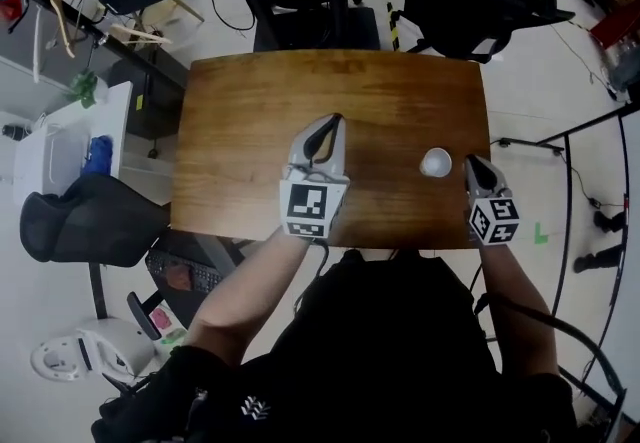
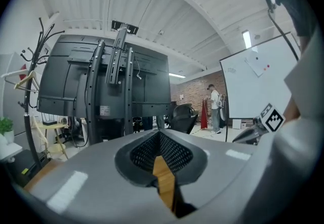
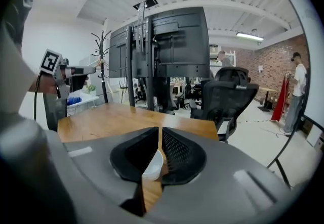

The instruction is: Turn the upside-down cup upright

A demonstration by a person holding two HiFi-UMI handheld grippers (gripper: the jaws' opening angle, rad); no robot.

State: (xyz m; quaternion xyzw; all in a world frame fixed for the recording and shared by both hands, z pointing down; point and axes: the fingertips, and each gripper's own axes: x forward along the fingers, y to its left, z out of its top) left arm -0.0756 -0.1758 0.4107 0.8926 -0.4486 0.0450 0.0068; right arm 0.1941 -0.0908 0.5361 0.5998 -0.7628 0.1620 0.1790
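On the table (image 1: 250,101), white cup (image 1: 436,162) at nine o'clock of right gripper (image 1: 471,164), jaws a slit apart; left gripper (image 1: 333,124) closed, empty

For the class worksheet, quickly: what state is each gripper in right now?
Left gripper: closed, holding nothing.
Right gripper: open only a crack, holding nothing; the cup is not gripped.

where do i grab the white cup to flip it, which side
On the white cup, probably the round side wall, from its right, where the right gripper is close by; mouth-down on the wooden table, it offers no rim to pinch.
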